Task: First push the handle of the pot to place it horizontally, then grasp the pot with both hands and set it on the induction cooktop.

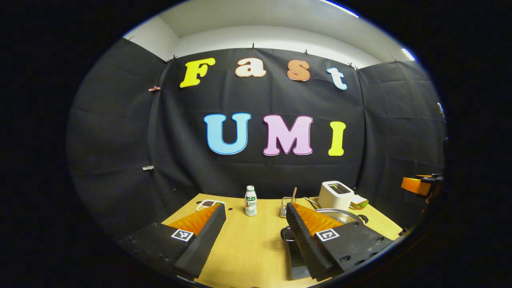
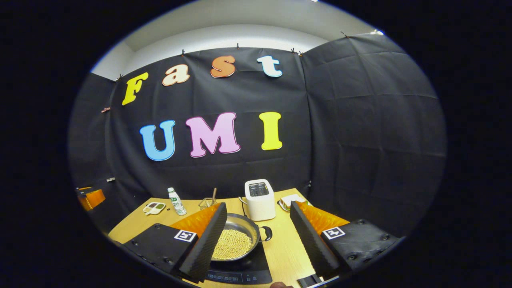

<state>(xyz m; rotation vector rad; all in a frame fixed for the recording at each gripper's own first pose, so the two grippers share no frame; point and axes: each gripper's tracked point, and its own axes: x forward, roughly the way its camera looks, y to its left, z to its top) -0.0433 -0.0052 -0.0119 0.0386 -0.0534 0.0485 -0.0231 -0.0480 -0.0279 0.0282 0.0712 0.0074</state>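
Seen from the right gripper view, going left to right with the toaster (image 2: pixel 260 199) as landmark: far left of it, by the counter's (image 2: pixel 282 244) back edge, a small divided tray (image 2: pixel 154 207); next, an upright white bottle (image 2: pixel 176 201); then a wire holder (image 2: pixel 206 203) with a wooden stick standing in it, just left of the toaster. In front of the toaster and slightly left, the pot (image 2: pixel 236 240), shallow, metal, full of small pale beads, sitting on the dark induction cooktop (image 2: pixel 244 272); its black loop handle (image 2: pixel 267 233) pointing right, just below the toaster's front corner. Right of the toaster, a plate with a sandwich (image 2: pixel 292 201). Right gripper (image 2: pixel 260 244) held above the counter's near edge, fingers wide apart, clasping nothing; pot partly hidden behind its left finger.

In the left gripper view: same tray (image 1: pixel 208 204), bottle (image 1: pixel 250 200) and holder (image 1: pixel 287 205) left of the toaster (image 1: pixel 336 195), sandwich (image 1: pixel 359 202) on its right. Pot rim (image 1: pixel 340 215) showing just in front of the toaster. Left gripper (image 1: pixel 256 236) likewise spread open over bare counter (image 1: pixel 248 248), empty, apart from the pot.
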